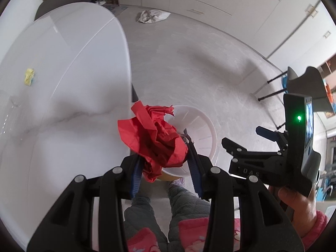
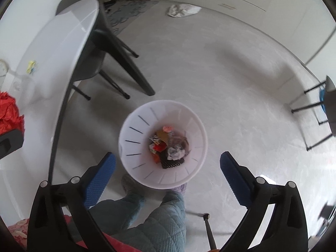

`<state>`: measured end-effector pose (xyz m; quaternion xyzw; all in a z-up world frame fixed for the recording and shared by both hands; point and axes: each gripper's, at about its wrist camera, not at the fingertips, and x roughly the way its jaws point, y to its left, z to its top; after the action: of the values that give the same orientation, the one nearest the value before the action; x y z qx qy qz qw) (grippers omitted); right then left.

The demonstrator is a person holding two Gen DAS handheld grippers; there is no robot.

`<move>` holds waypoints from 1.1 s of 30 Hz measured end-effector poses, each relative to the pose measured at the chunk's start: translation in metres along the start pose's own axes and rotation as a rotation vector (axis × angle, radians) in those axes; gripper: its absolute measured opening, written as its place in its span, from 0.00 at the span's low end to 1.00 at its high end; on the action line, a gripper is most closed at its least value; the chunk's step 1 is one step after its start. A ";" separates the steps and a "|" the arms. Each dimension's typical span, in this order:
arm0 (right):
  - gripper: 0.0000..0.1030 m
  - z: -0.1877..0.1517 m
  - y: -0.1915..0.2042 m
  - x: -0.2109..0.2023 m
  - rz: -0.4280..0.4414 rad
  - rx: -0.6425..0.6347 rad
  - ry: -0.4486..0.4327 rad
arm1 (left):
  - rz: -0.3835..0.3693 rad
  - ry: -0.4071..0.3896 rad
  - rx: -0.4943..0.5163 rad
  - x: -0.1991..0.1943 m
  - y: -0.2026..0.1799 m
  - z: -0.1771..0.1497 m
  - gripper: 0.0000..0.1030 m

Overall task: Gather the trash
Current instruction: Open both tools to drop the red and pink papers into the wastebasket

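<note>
My left gripper (image 1: 166,159) is shut on a crumpled red paper (image 1: 153,138) and holds it in the air at the table's edge, above the near rim of a white trash bin (image 1: 201,132). The red paper also shows at the left edge of the right wrist view (image 2: 9,113). My right gripper (image 2: 168,166) is open and empty, hovering above the white trash bin (image 2: 134,134) on the floor. The bin holds several pieces of crumpled trash (image 2: 168,147). The right gripper also shows in the left wrist view (image 1: 245,140), right of the bin. A small yellow scrap (image 1: 29,76) lies on the white table (image 1: 63,84).
A grey crumpled cloth (image 1: 152,15) lies on the floor near white drawers (image 1: 201,2). A dark chair (image 2: 117,48) stands under the table (image 2: 52,48). Another chair's legs (image 2: 310,105) stand at the right. The person's legs (image 2: 159,214) are below the bin.
</note>
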<state>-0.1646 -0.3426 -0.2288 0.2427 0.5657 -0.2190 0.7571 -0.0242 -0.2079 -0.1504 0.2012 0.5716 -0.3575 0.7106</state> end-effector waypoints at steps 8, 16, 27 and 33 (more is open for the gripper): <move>0.96 -0.006 -0.029 -0.003 -0.030 0.076 0.001 | -0.022 -0.029 0.115 -0.007 -0.027 -0.001 0.70; 0.96 -0.007 -0.029 -0.004 -0.031 0.070 0.005 | -0.027 -0.080 0.173 -0.020 -0.040 -0.004 0.89; 0.96 -0.007 -0.021 -0.004 -0.032 0.050 0.007 | -0.015 -0.083 0.147 -0.025 -0.038 -0.004 0.89; 0.96 -0.005 -0.015 -0.004 -0.032 0.040 0.008 | -0.003 -0.088 0.131 -0.027 -0.033 -0.004 0.89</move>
<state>-0.1783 -0.3512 -0.2279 0.2498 0.5680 -0.2413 0.7461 -0.0540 -0.2192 -0.1216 0.2305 0.5157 -0.4034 0.7199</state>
